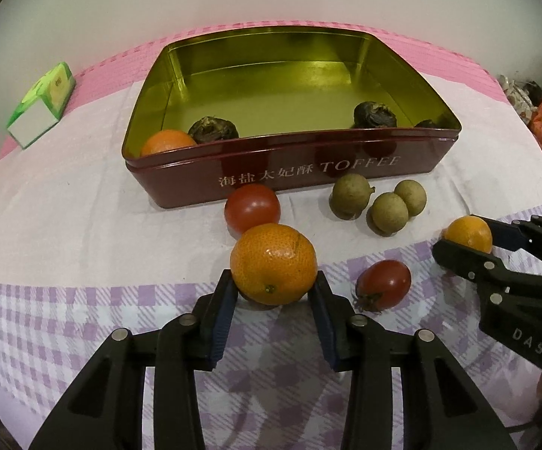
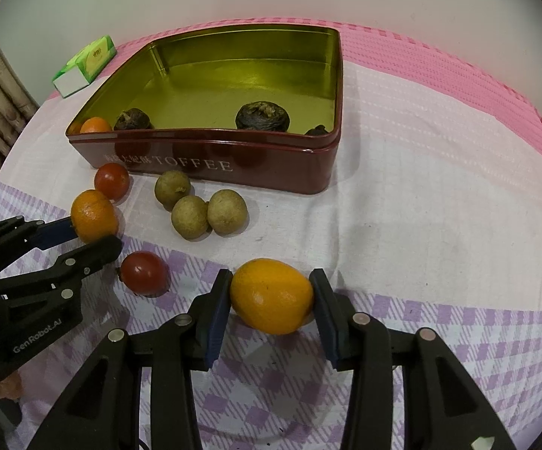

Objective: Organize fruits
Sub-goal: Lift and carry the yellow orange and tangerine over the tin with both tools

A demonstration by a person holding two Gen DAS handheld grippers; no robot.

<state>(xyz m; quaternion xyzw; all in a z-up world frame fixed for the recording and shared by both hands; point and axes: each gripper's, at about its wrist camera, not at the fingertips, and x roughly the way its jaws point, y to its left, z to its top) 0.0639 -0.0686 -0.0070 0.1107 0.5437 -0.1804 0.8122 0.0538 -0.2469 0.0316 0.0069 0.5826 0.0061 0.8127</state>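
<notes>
Tin (image 1: 181, 183): one orange (image 1: 166, 142), three dark fruits (image 1: 213, 131) put in already. Mandarin (image 1: 273, 264) squeezed by left fingers (image 1: 223, 313), yellow orange (image 2: 271, 294) by right fingers (image 2: 214, 318). Tomatoes (image 1: 252, 206), longans (image 1: 350, 195) left on bench (image 1: 64, 206).

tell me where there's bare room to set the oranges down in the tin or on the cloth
The tin's middle and back floor is bare; the orange and dark fruits crowd its front wall. The cloth right of the tin is open too. The strip before the tin is crowded with tomatoes and brown fruits.
</notes>
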